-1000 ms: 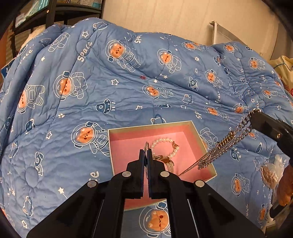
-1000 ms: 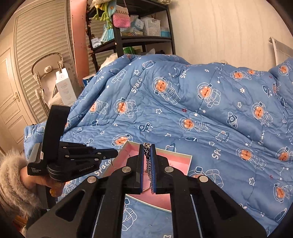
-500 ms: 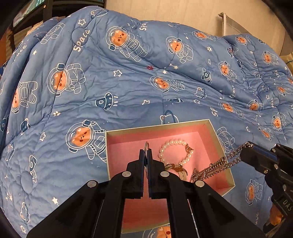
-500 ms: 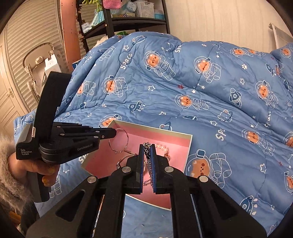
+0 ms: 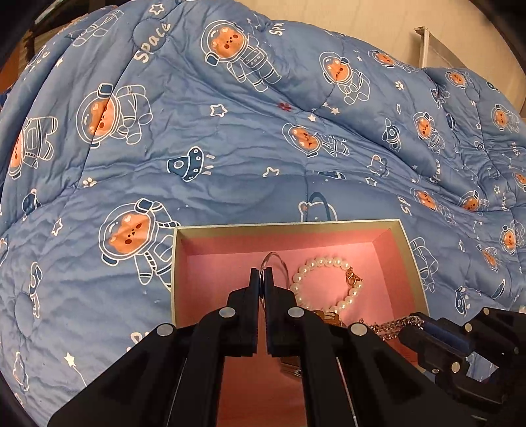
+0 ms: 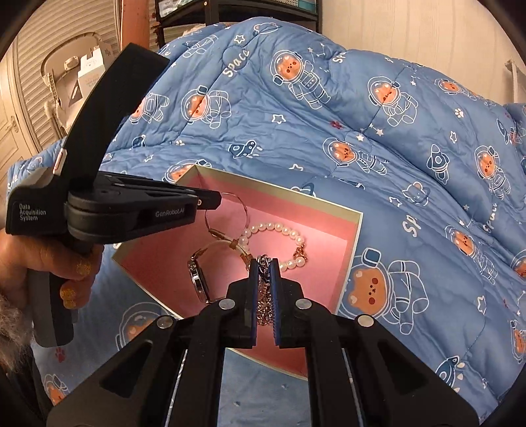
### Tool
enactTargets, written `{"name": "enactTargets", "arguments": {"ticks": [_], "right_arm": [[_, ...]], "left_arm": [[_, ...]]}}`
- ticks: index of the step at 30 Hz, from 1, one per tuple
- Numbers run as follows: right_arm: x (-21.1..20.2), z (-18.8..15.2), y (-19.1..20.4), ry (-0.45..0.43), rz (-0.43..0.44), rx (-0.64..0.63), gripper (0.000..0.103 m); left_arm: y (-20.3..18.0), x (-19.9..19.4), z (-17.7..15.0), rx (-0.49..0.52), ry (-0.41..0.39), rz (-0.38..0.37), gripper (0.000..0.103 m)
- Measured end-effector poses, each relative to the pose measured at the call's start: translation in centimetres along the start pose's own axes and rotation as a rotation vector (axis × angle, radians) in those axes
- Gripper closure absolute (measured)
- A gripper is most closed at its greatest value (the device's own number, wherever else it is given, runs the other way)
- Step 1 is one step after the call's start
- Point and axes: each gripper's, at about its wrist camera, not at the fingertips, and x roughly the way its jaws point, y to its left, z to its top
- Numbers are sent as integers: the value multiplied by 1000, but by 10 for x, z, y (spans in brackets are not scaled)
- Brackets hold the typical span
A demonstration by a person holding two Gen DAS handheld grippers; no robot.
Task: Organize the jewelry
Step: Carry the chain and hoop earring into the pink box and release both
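A shallow box with a pink lining (image 5: 289, 226) lies on the blue quilt. Inside it are a pearl bracelet (image 5: 323, 261) and a watch (image 6: 197, 279). My left gripper (image 5: 261, 272) is shut on a thin wire hoop (image 5: 273, 253) and hangs just over the box's middle. From the right wrist view, the left gripper (image 6: 217, 200) holds the hoop (image 6: 244, 207) above the box (image 6: 279, 187). My right gripper (image 6: 263, 266) is shut on a metal chain (image 6: 263, 295) that dangles down into the box beside the pearl bracelet (image 6: 273, 226). In the left wrist view the right gripper (image 5: 427, 331) and chain (image 5: 388, 325) are low at the box's right side.
The blue astronaut-print quilt (image 5: 230, 164) covers the whole bed and rises in folds behind the box. A hand (image 6: 75, 269) grips the left tool's handle. A dark shelf (image 6: 230, 10) and a louvred door (image 6: 29, 82) stand beyond the bed's left side.
Both grippers have come down toward the pink box, which now looks larger. The chain, earlier hanging above and right of the box, now trails inside it. Both grips are unchanged.
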Motion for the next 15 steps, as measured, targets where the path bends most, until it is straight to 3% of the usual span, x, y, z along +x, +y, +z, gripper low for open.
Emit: {"name": "enactTargets", "arguments": {"ticks": [7,8,11,15], "right_arm": [[19,-6,7,71,-23,-96,96],[20,-7,7,74,-21,-106,96],[22,-9,9,83,0,-115,96],[21,-11,9,68,1,-122,95]], "left_arm": [[-6,8,-4,38,29,48,98],[-8,7,-5,52,26,54,93],[-13,2,-4,78,-3,63,56],[-16,-7,0,92,-42,55,50]]}}
